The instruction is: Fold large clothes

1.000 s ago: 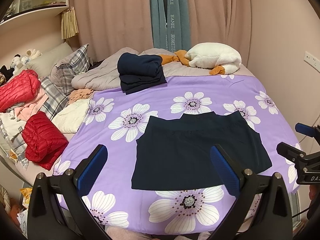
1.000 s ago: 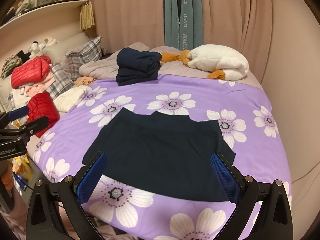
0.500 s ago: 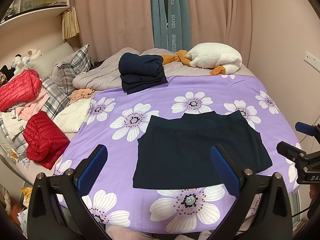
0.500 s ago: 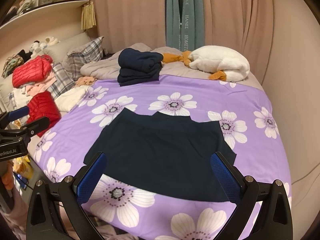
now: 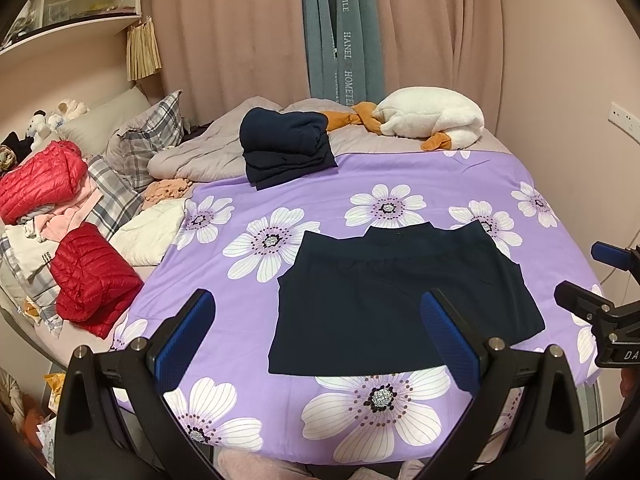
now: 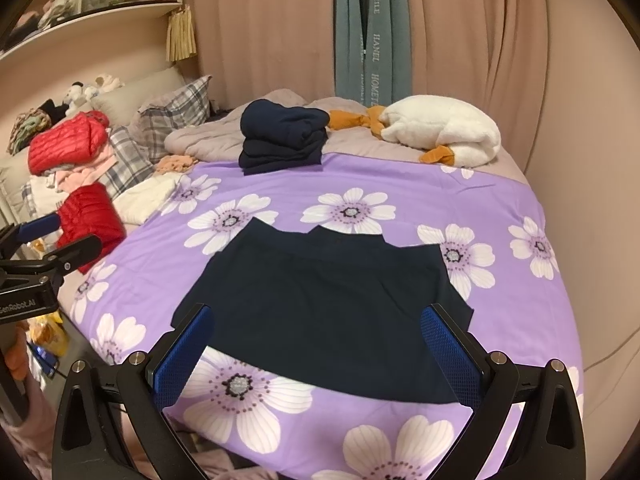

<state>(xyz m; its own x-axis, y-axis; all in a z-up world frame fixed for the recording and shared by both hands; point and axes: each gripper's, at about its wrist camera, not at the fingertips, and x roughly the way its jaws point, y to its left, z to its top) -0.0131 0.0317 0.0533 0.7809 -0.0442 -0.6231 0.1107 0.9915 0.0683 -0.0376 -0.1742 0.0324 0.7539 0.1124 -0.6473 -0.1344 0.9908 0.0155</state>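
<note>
Grey curtain [image 5: 343, 40]: "HANEL HOMETEILE" (woven, vertical).

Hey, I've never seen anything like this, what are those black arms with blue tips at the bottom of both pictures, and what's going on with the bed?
No robot here: a person holds a two-finger gripper in each hand, and a wide-angle camera on each one looks forward along its fingers. One picture comes from the left gripper, the other from the right gripper. The blue tips are the finger pads. Each gripper also shows at the edge of the other's picture.

Both grippers are open and hold nothing; they hover above the near edge of the bed. On the purple flowered bedspread a dark navy garment lies spread flat, waiting to be folded. Farther back sits a stack of folded dark clothes, beside a white plush goose. Red puffer jackets lie at the left.
</note>
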